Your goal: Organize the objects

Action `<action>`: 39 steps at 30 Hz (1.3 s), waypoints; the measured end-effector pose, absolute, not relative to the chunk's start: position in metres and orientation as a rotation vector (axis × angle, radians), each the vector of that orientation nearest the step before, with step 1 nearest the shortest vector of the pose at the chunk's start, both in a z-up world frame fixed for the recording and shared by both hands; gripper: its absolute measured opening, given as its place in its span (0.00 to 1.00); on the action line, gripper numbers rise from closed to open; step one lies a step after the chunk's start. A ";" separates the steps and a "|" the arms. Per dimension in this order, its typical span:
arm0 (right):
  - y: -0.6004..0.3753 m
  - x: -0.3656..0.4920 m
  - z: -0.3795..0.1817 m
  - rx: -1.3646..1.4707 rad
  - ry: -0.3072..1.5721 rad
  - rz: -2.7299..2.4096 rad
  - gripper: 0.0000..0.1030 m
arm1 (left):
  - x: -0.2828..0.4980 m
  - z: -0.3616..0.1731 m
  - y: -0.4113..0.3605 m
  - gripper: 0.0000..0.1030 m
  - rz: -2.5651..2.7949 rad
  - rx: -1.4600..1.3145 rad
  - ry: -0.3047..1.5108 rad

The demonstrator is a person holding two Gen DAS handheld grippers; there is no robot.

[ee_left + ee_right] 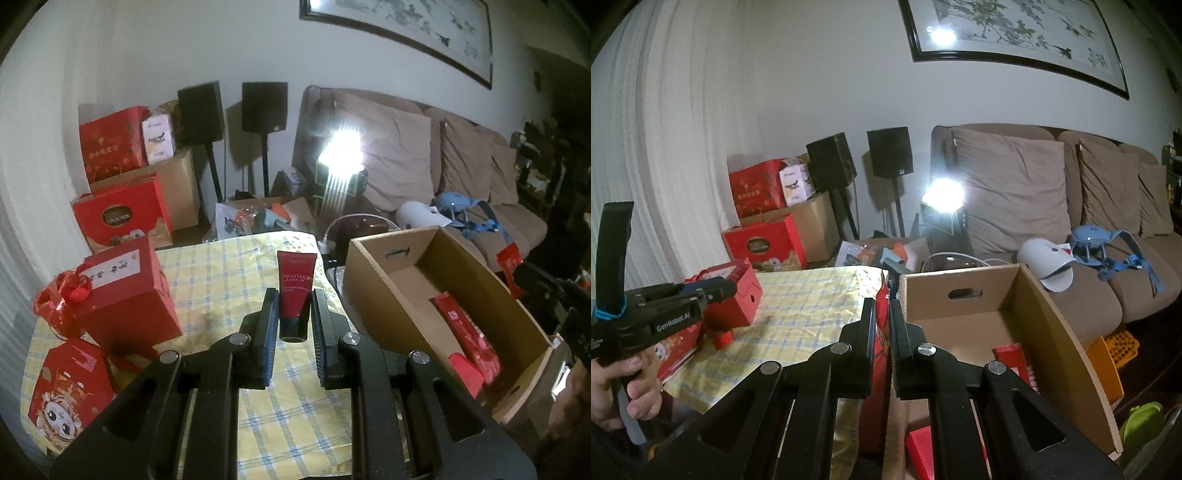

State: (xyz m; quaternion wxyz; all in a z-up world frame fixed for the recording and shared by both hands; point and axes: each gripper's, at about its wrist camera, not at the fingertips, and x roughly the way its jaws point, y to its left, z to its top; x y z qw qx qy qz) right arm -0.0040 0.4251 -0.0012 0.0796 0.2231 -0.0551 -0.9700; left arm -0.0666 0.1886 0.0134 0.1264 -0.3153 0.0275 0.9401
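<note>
The left claw point(294, 308) is clenched on a small dark-red cosmetic tube with a black cap point(295, 291), gripping it low near the cap so the tube stands up between the blue-padded fingers, above the yellow and blue checked cloth covering the surface point(229, 266). The right claw point(882, 314) is clenched on a thin red foil packet point(882, 321), held edge-on at the near left wall of the open brown cardboard box point(373, 266).

The sorting looks partly done. Inside the box, which sits at the right end of the surface, a long red wrapped packet point(463, 332) and a flat red envelope point(466, 371) already lie on the floor of it. The tube and the foil packet probably go there next. Left on the surface are a tall red gift box with a white label and a red ribbon bow point(125, 295) and a red carton printed with a cartoon face point(70, 391), both at the left.

Beyond the surface the room is dim and cluttered. A bright lamp point(341, 147) glares in the middle distance in front of a brown cushioned sofa point(424, 155). Two black speakers on stands point(232, 107) flank stacked red and brown cartons point(122, 184) at the far left, and a long framed ink painting point(1015, 33) hangs on the white wall.
</note>
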 end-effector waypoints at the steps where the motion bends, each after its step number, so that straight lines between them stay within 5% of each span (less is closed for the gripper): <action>1: 0.425 -0.004 -0.001 0.669 -0.166 -2.903 0.06 | -0.066 0.013 0.190 0.15 2.734 -0.918 0.082; 39: 0.461 0.002 0.008 0.637 -0.205 -3.010 0.06 | -0.061 0.002 0.226 0.15 2.623 -0.951 0.096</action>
